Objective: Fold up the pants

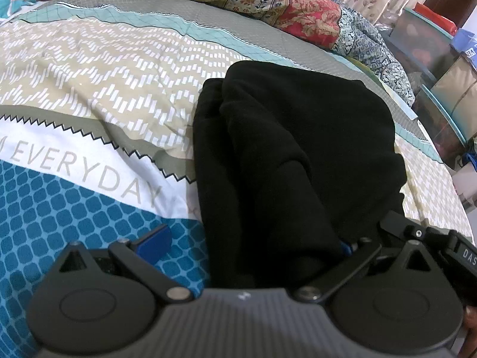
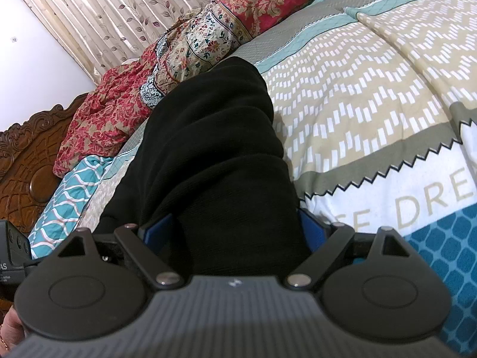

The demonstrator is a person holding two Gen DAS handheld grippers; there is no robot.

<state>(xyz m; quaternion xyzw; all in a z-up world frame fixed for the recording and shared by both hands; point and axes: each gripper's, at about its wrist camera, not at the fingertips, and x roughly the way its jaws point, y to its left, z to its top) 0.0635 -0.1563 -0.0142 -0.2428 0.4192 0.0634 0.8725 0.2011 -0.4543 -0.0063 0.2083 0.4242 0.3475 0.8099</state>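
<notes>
1. Left gripper [image 1: 253,244]: fingers stood wide apart. The blue pad of one finger [image 1: 155,241] lay bare over the bedsheet, touching no cloth; the other finger was mostly buried behind black fabric, only a sliver of blue showing. Cloth filled much of the gap, but whether the jaws pinched any of it could not be told.
2. Right gripper [image 2: 235,232]: both blue fingers [image 2: 310,229] sat against either side of a thick bunch of the black pants [image 2: 208,149], jaws partly closed and pressing the fabric between them.
3. The black pants lay bunched and folded over themselves in a long heap on the bed, running away from both grippers, near end gathered at the fingers.
4. Under them, the printed bedsheet [image 1: 89,104]: beige zigzag band, grey saw-tooth edge, white strip with grey lettering, blue tiled patch nearest the left gripper.
5. Beyond the heap, a red floral quilt [image 2: 119,104] was piled along the far edge of the bed.
6. Right wrist view: carved wooden headboard [image 2: 26,164] at left, leaf-print curtain [image 2: 104,15] above it.
</notes>
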